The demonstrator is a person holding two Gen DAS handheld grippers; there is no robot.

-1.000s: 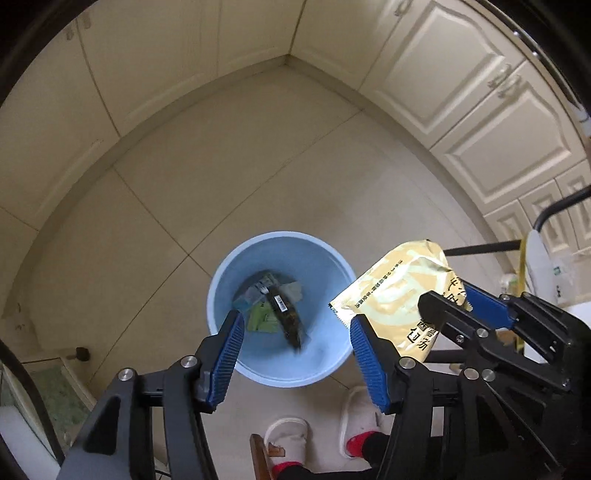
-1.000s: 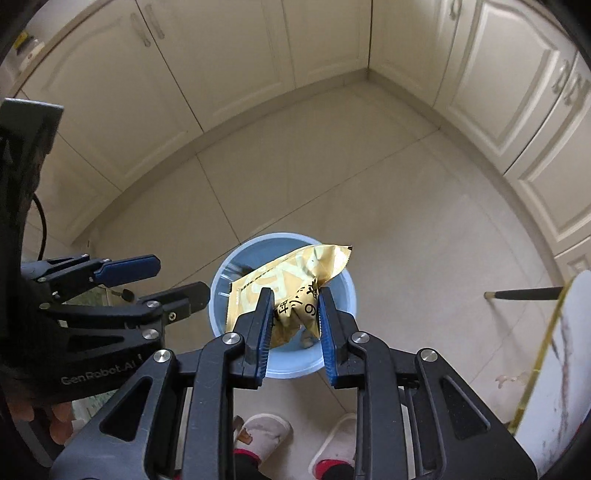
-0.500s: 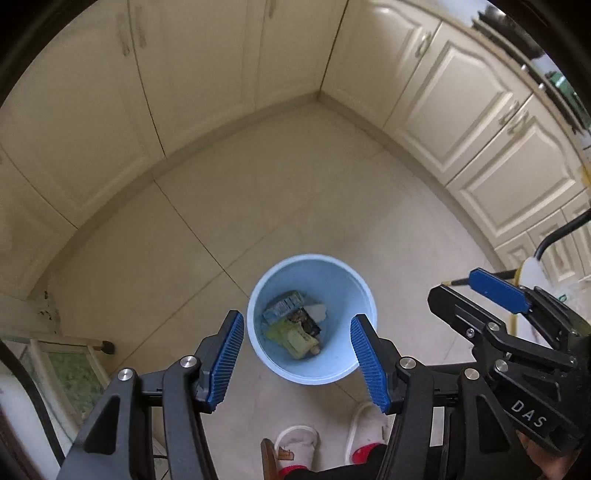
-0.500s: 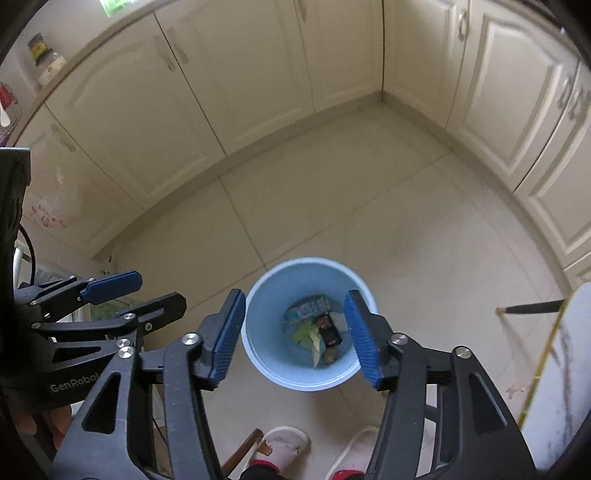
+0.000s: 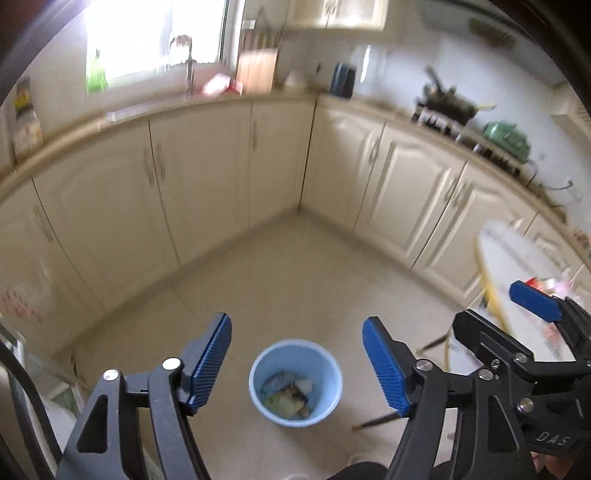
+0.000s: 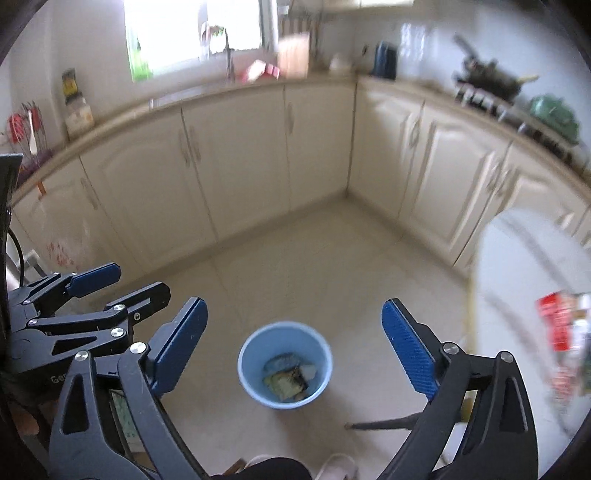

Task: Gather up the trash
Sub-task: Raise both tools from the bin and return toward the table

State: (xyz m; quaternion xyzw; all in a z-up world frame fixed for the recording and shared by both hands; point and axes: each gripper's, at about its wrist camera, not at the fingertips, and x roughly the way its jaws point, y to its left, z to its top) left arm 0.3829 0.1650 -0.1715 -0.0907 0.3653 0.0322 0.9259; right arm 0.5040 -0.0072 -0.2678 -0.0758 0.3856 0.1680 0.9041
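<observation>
Cream corner cabinets point(image 5: 207, 177), tiled floor point(image 5: 295, 280), bright window point(image 5: 155, 33)

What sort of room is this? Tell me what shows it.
A home kitchen, most likely: cream cabinets run under a corner counter, a tap stands by the window, and a pan sits on the stove. A blue bin stands on the tiled floor.

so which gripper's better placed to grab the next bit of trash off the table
Right, probably. Both grippers are open and empty, but the table with the red packet lies just beside the right gripper; the left gripper sits on its far side.
</observation>
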